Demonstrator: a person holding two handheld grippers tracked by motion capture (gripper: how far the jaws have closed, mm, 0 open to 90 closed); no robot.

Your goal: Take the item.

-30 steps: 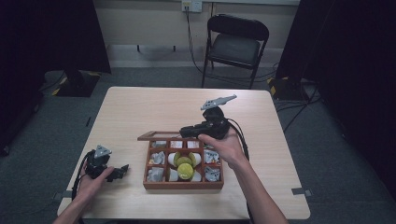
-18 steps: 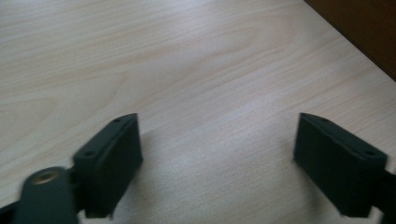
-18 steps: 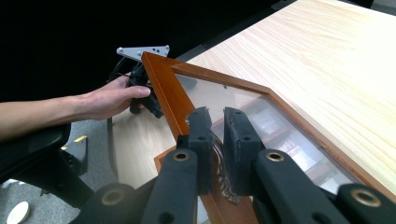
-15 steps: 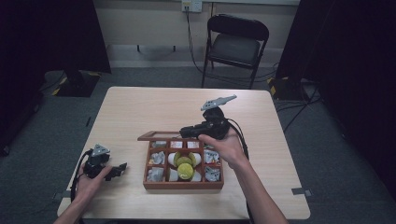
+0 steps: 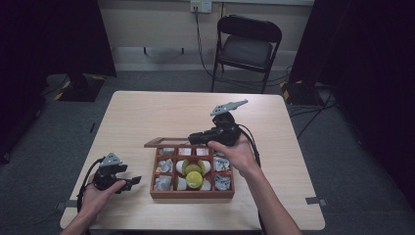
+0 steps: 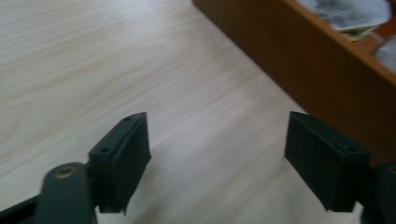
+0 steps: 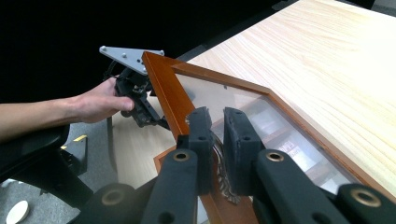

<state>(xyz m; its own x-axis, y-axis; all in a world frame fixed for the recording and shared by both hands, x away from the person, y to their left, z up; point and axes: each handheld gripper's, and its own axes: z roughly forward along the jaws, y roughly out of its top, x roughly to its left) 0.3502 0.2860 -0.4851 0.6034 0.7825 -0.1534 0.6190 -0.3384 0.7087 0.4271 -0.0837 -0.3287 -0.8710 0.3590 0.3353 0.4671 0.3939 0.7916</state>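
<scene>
Lid-opening: my right claw is clenching the box lid's clasp; left claw, released, narrowing, is nearing the box to steady it.

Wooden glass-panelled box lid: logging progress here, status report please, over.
Right hand-held gripper shut on the glass-panelled wooden lid, lid raised. Left hand-held gripper open, nothing held, jaws just been closing, beside the wooden compartment box. Nothing obstructing.

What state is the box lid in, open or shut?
Open. The right tool grips the glass-paned lid by its metal clasp and holds it raised and tilted; the high view shows the box compartments uncovered.
</scene>
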